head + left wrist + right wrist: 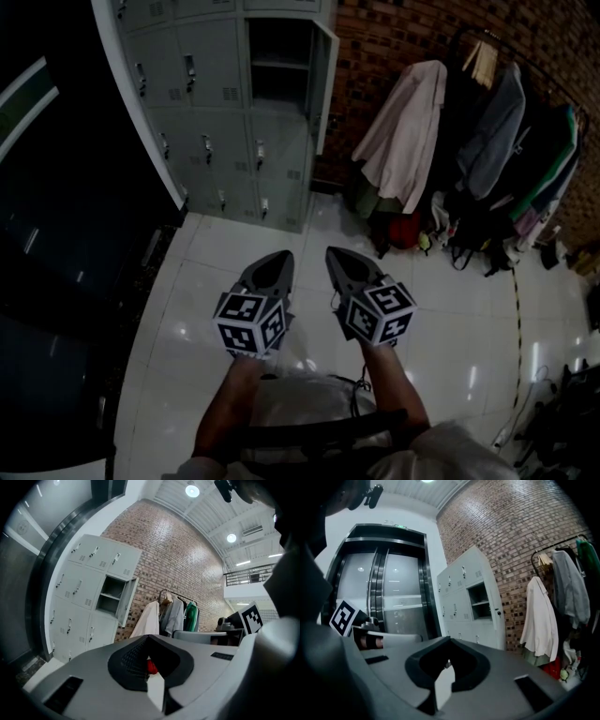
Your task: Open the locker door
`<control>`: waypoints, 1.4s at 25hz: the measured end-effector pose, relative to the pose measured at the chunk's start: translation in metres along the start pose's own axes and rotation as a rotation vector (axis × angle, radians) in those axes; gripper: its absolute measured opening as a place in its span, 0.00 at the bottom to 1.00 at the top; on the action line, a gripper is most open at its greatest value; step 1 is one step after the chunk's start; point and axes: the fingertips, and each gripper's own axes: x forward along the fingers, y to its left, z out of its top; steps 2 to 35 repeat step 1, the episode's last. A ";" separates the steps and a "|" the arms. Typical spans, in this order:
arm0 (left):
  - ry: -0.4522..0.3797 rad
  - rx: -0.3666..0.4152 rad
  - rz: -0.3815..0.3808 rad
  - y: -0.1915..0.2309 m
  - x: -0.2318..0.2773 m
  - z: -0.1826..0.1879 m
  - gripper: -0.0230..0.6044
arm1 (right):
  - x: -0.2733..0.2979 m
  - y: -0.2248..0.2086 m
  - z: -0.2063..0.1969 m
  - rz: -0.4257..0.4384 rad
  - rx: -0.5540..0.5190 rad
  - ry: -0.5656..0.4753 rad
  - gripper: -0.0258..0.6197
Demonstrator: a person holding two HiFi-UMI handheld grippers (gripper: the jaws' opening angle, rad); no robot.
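Note:
A grey bank of lockers [225,112] stands against the far wall. One upper compartment [278,66] shows its shelf, and its door [323,80] is swung out to the right. Both grippers hang side by side over the white tiled floor, well short of the lockers. My left gripper [274,258] is shut with nothing in it, and so is my right gripper [336,255]. The left gripper view shows the lockers [84,597] and the open door [126,603] beyond the closed jaws of the left gripper [148,637]. In the right gripper view the open compartment [479,601] lies past the right gripper [449,639].
A clothes rack [487,131] with several coats, a white coat [403,131] among them, stands along the brick wall [394,37] right of the lockers. Bags [412,230] lie under it. Dark glass doors [56,234] fill the left. Cables [562,403] lie at the right.

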 end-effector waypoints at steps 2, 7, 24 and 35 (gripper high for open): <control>0.001 -0.001 -0.001 0.002 0.002 0.000 0.03 | 0.002 -0.001 0.000 -0.002 -0.002 0.001 0.04; 0.001 -0.001 -0.001 0.002 0.002 0.000 0.03 | 0.002 -0.001 0.000 -0.002 -0.002 0.001 0.04; 0.001 -0.001 -0.001 0.002 0.002 0.000 0.03 | 0.002 -0.001 0.000 -0.002 -0.002 0.001 0.04; 0.001 -0.001 -0.001 0.002 0.002 0.000 0.03 | 0.002 -0.001 0.000 -0.002 -0.002 0.001 0.04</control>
